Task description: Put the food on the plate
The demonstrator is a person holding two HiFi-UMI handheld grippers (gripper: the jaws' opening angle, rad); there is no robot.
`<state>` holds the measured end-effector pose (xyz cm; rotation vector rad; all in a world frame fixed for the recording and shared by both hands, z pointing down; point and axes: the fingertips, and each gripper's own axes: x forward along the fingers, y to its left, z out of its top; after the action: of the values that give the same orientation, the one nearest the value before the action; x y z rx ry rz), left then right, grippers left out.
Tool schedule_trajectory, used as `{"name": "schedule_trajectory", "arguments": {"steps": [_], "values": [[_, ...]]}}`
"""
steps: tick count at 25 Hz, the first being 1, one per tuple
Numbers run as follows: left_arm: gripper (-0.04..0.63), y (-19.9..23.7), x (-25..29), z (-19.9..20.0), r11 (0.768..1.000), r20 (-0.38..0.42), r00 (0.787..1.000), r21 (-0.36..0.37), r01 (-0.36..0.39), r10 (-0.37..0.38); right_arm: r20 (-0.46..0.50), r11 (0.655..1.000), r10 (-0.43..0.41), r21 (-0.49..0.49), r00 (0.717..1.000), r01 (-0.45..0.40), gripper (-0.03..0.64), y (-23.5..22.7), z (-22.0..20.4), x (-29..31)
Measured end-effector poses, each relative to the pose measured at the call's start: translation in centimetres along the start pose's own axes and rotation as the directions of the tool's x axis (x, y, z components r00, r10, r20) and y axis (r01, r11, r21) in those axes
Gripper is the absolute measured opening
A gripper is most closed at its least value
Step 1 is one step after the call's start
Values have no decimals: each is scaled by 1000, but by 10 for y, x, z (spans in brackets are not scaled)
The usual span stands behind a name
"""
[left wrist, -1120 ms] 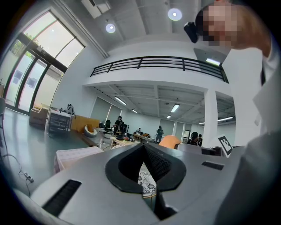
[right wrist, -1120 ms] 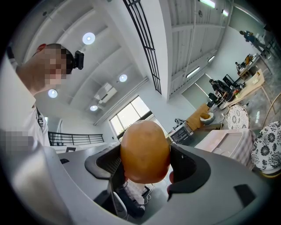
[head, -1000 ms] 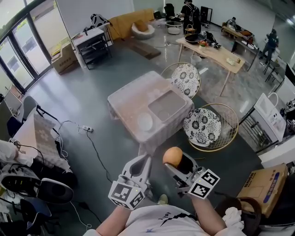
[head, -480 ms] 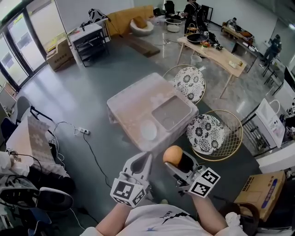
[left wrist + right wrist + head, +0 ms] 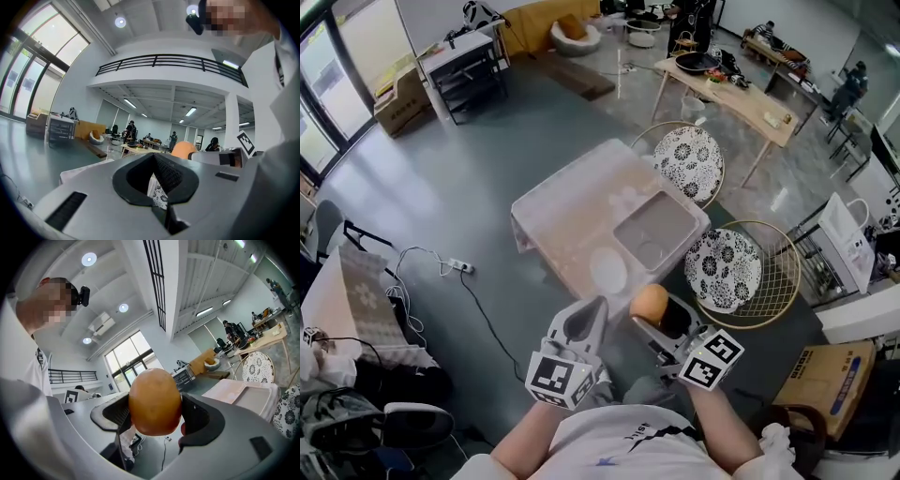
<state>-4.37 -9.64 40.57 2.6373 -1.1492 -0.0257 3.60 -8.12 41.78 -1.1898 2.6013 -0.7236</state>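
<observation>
Right gripper (image 5: 661,315) clamps round orange food (image 5: 154,401), short of the plate (image 5: 608,270) at table's (image 5: 567,211) near edge; left gripper (image 5: 587,317) closed, empty. Placement remains.

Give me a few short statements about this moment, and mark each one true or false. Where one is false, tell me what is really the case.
1. The right claw is closed on a round orange-brown food. True.
2. The left claw grips a second piece of food. False: it is shut with nothing in it.
3. The food already lies on the plate. False: the plate on the table is bare, and the food is in the right claw.
4. Two patterned chairs stand beside the table. True.
</observation>
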Motion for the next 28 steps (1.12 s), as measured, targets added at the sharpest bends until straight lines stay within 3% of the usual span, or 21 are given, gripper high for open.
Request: {"name": "schedule_trajectory", "arguments": {"steps": [9, 17, 23, 28], "values": [[7, 36, 32, -20, 999, -32, 999, -29, -16, 15, -129, 996, -63, -69, 990, 54, 316, -52, -30, 39], [6, 71, 76, -28, 997, -47, 996, -26, -73, 71, -223, 998, -33, -58, 974, 21, 316, -102, -46, 78], [8, 96, 107, -35, 989, -63, 989, -51, -139, 136, -333, 995, 0, -93, 943, -33, 316, -136, -63, 104], [7, 117, 127, -50, 979, -84, 979, -70, -191, 185, -435, 993, -5, -108, 900, -47, 316, -168, -101, 111]]}}
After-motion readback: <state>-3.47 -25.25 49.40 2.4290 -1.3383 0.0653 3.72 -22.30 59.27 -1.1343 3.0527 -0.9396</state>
